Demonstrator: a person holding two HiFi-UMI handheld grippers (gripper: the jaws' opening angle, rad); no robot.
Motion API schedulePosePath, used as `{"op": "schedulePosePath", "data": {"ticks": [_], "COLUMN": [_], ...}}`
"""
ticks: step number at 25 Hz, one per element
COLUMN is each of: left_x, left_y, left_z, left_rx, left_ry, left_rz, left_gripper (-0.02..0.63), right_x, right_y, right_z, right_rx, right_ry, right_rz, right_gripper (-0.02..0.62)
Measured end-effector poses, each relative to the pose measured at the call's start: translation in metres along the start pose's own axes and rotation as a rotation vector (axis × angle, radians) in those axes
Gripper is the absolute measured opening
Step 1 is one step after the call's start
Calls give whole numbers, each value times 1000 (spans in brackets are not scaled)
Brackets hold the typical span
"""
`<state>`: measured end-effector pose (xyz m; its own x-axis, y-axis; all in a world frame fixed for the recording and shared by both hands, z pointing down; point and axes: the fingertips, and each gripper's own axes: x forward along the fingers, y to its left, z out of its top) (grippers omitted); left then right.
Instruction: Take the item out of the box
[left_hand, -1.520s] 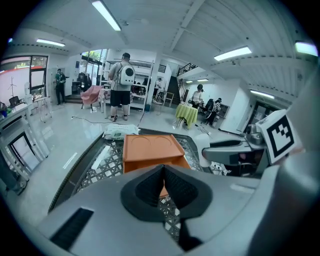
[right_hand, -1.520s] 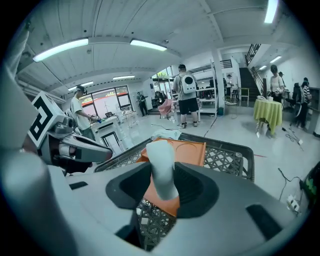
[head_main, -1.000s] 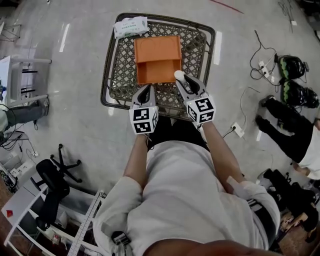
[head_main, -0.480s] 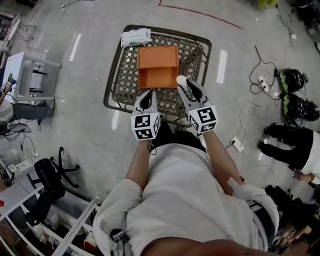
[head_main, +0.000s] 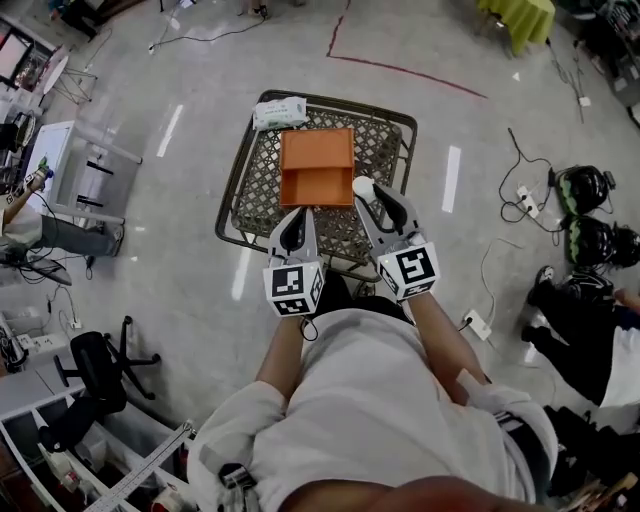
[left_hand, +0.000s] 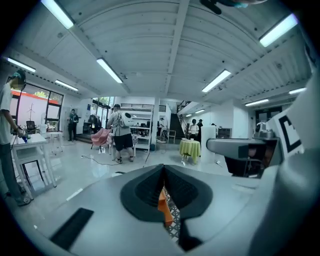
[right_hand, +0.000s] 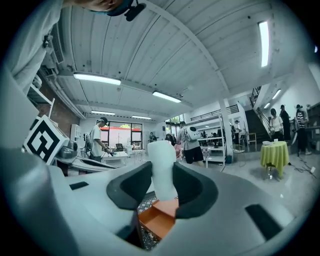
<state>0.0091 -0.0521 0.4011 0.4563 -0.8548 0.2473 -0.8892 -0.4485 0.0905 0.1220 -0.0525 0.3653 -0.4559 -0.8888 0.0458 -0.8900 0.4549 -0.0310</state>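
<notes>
An open orange box (head_main: 317, 165) lies on a dark wicker basket table (head_main: 258, 185). My right gripper (head_main: 374, 192) is by the box's near right corner, its jaws closing on an upright white cylindrical item (head_main: 362, 186) that their pads press from both sides. In the right gripper view the white item (right_hand: 161, 167) stands between the fingers of the right gripper (right_hand: 162, 186), above the orange box (right_hand: 160, 219). My left gripper (head_main: 292, 216) hovers at the box's near edge, shut with nothing in it. A sliver of the orange box (left_hand: 164, 207) shows past the left gripper (left_hand: 164, 189).
A white packet (head_main: 280, 112) lies on the basket table's far left corner. On the floor are cables and a power strip (head_main: 478, 325) to the right. A seated person (head_main: 590, 330) is at the right, an office chair (head_main: 95, 365) at the lower left, and a white table (head_main: 85, 175) at the left.
The head view has drawn back, so the basket table and box look smaller and farther. Both grippers stay at the box's near edge, the right one holding the white item.
</notes>
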Motion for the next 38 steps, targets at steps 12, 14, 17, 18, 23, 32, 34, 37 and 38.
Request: {"op": "schedulePosePath", "data": {"ticks": [12, 14, 17, 18, 23, 32, 34, 37, 38], "left_x": [-14, -17, -16, -15, -13, -12, -11, -10, -10], "left_y": [-16, -17, -18, -18, -20, -15, -14, -13, -11], "left_z": [46, 52, 61, 64, 72, 78, 78, 80, 80], "left_rx": [41, 45, 48, 49, 42, 40, 42, 43, 38], "left_ry": [-89, -98, -116, -123, -148, -157, -157, -157, -158], "left_rz": [-1, -6, -12, -14, -21, -14, -12, -10, -10], "left_gripper": [9, 9, 9, 9, 9, 9, 9, 9, 9], "right_x": [-19, -20, -20, -19, -16, -8, -6, -4, -3], "right_y": [-3, -3, -2, -3, -3, 0, 0, -1, -1], "right_z": [45, 51, 61, 64, 72, 79, 78, 79, 80], "right_rx": [-38, -44, -66, -74, -86, -99, -92, -83, -81], "right_ry": [-88, -94, -108, -115, -133, -144, -142, -144, -146], "right_rz": [-13, -16, -11, -10, -10, -14, -13, -13, -13], "right_gripper": [129, 129, 129, 129, 129, 127, 127, 127, 127]}}
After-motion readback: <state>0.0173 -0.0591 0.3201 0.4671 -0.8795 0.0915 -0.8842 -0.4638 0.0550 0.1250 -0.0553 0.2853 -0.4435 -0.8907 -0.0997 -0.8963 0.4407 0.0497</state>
